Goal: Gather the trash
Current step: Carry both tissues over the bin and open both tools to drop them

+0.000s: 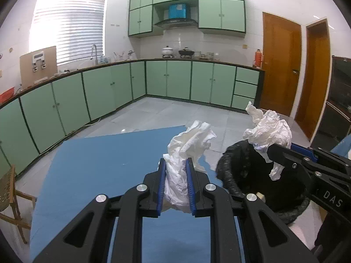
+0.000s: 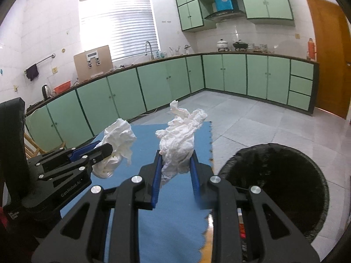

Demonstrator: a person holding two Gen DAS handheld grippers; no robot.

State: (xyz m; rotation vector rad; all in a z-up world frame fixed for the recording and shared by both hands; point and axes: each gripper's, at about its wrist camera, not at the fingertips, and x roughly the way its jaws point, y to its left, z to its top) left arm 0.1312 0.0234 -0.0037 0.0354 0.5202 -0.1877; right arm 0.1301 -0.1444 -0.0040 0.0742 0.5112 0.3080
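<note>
Above the mat (image 1: 98, 164), right next to the bin (image 2: 228, 164): two crumpled tissue wads, both up off the surface. Left claw (image 1: 175, 162) squeezed narrow on the left wad (image 1: 186, 144), right claw (image 2: 176, 155) squeezed narrow on the right wad (image 2: 179, 140), blue pads biting into paper on both sides each time. Bin black, bag-lined, open on top, sitting just off the mat's right edge.

Looks like the drop step, going by the setup. Tips for doing it cleanly:

- Get each wad fully past the rim before letting go. From the right camera, more over the mat edge than over the opening; from the left camera, hanging about at the rim. Can't tell for sure.
- Go right side first, being nearer, then swing the left one across. Less chance of bumping claws.
- Open wide, not halfway. Tissue probably light and clingy, likely to snag on the ribbed pads, so maybe add a small shake.
- Release low inside the opening to stop any drifting back out.

Readable stuff: "DAS" in white on the right claw's body, seen from the left camera. "GenRobot.AI" along the left claw's side, seen from the right camera, a bit blurry. Blue box (image 1: 177, 11) above the hood (image 1: 175, 23) with some print, too small to read.
</note>
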